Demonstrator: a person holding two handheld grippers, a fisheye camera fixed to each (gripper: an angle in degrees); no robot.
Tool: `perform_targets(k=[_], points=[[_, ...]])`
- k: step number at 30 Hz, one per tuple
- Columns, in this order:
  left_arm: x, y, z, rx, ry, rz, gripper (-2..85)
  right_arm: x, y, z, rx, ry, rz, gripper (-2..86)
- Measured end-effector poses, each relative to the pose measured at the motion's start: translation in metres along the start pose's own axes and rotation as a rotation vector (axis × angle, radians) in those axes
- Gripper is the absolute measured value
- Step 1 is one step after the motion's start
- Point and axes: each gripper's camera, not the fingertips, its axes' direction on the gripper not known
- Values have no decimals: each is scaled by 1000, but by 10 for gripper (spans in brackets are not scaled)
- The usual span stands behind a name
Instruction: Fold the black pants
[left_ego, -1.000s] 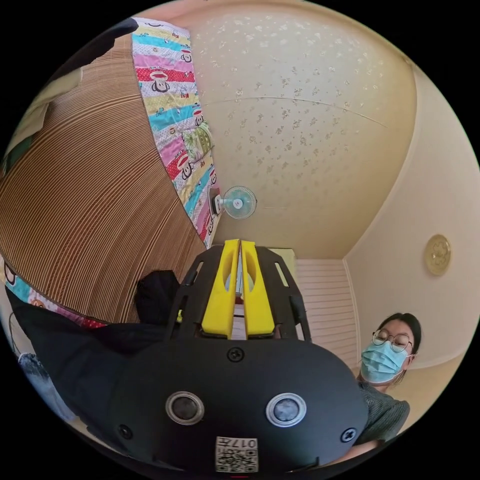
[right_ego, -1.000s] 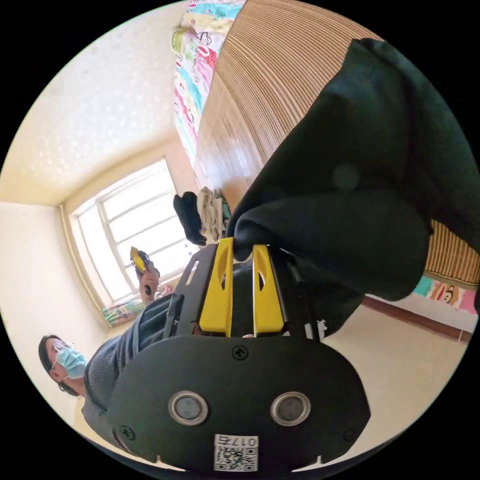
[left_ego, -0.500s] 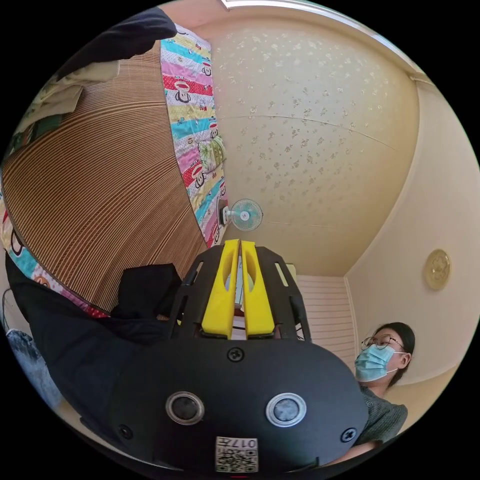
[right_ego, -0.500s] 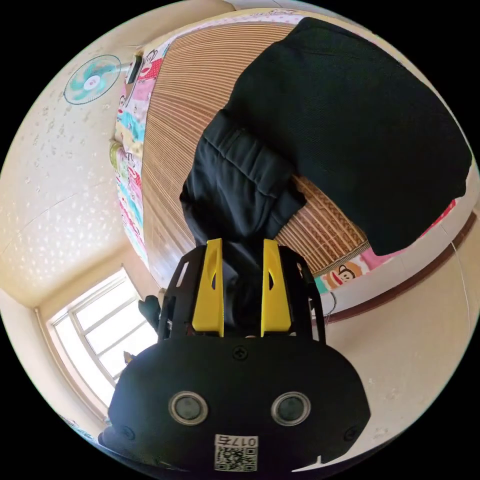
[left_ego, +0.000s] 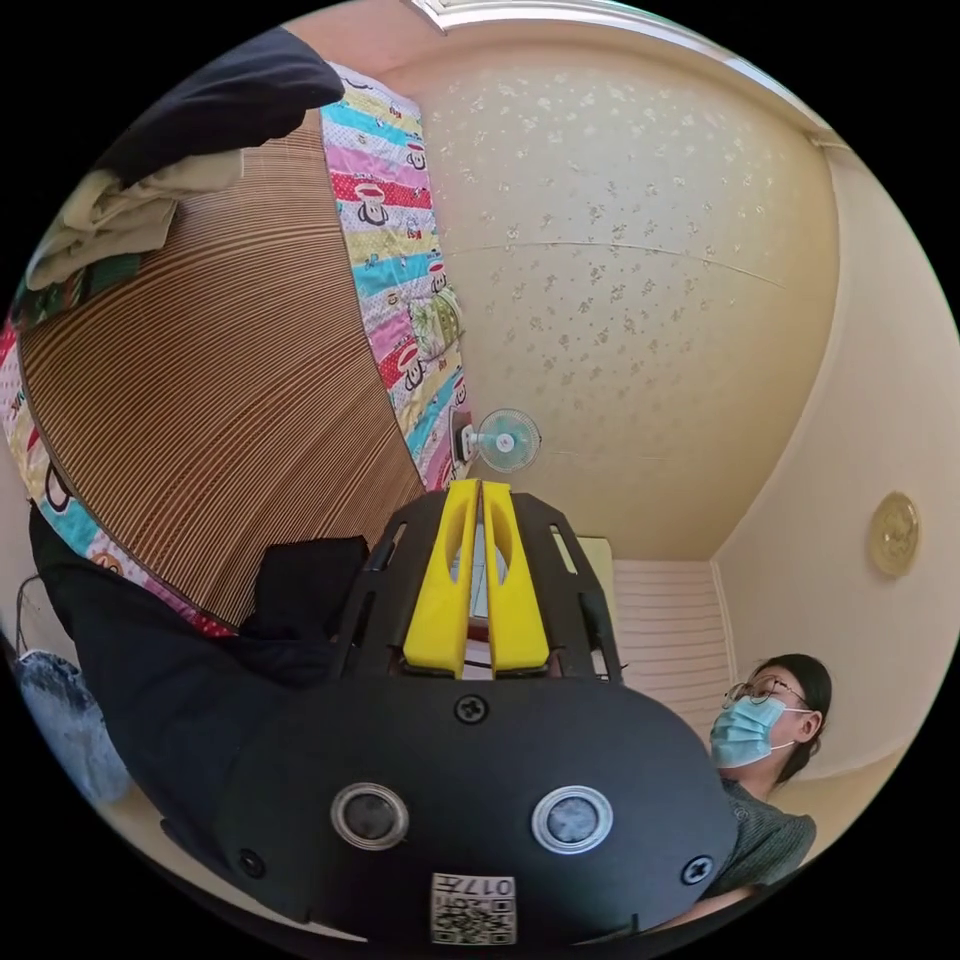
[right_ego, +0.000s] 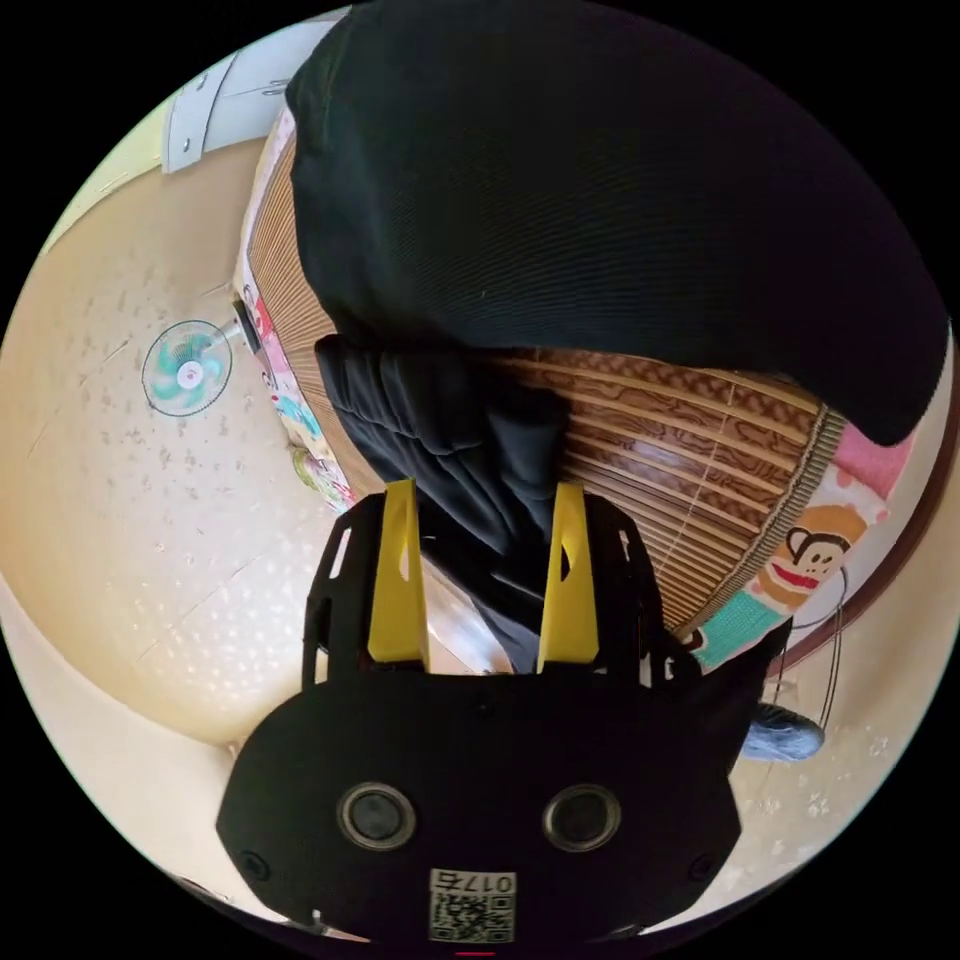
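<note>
The black pants (right_ego: 600, 200) lie on the brown striped bed mat (right_ego: 690, 420), one broad part spread across the upper half of the right gripper view. A bunched fold of them (right_ego: 460, 440) reaches down between the jaws of my right gripper (right_ego: 485, 490), which stand wide open and do not press on it. In the left gripper view, my left gripper (left_ego: 478, 492) has its yellow jaws shut together with nothing visible between the tips. Black pants cloth (left_ego: 160, 680) hangs over the bed edge to its left.
A colourful cartoon sheet (left_ego: 390, 250) edges the mat (left_ego: 200, 400). Other clothes (left_ego: 120, 215) are piled at the far end of the bed. A small fan (left_ego: 507, 440) hangs on the wall. A person in a mask (left_ego: 765, 720) stands close by. A grey-blue shoe (right_ego: 790, 728) lies on the floor.
My right gripper was shut on a fold of the pants, then opened wide and the fold dropped onto the mat. The left gripper stayed shut; both views swung.
</note>
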Motion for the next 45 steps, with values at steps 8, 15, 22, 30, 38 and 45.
perform_targets(k=[8, 15, 22, 30, 38, 45], points=[[-7, 29, 35, -27, -23, 76, 10, 1, 52, 46, -159, -326, -478, 42], [27, 70, 135, -296, -185, 428, 74, -57, 200, 102, -576, -306, -1119, 28], [27, 152, 282, -683, -260, 793, 204, -34, 361, 129, -965, -481, -1462, 23], [23, 206, 216, -552, -135, 905, 69, 52, 411, 136, -820, -562, -1439, 25], [41, 188, 92, -415, 54, 864, 59, 73, 470, 115, -529, -660, -1530, 29], [128, 193, 27, -336, 237, 1030, 56, 81, 610, 59, -156, -669, -1833, 29]])
